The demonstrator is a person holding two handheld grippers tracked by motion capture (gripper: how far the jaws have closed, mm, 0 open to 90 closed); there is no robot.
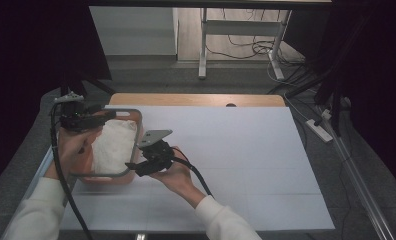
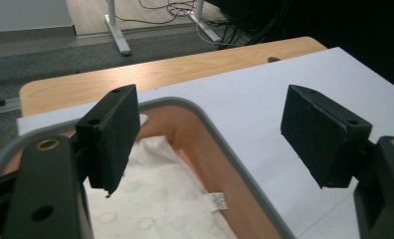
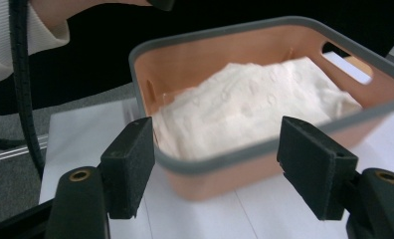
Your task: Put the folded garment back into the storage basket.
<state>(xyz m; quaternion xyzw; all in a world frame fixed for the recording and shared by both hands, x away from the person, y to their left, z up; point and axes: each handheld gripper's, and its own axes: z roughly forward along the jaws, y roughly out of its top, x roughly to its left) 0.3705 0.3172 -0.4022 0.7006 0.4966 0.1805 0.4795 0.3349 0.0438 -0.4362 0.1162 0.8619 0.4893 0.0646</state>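
A salmon-coloured basket with a grey rim (image 1: 139, 131) stands at the table's left side, and a folded white cloth (image 1: 113, 145) lies inside it. My left gripper (image 1: 106, 116) hovers over the basket's far left corner with its jaws open and nothing between them. In the left gripper view, the rim (image 2: 225, 134) and the cloth (image 2: 155, 199) lie below the open jaws of the left gripper (image 2: 210, 124). My right gripper (image 1: 133, 165) sits just off the basket's near right side, open and empty. Seen from the right gripper (image 3: 217, 149), the basket wall (image 3: 220, 186) and the cloth (image 3: 254, 99) lie close ahead.
White paper (image 1: 236, 150) covers the wooden table (image 1: 196, 99), bare to the right of the basket. The basket has a handle slot (image 3: 346, 57) in its end wall. A power strip (image 1: 320, 129) and cables lie on the floor at the right. Dark curtains hang on both sides.
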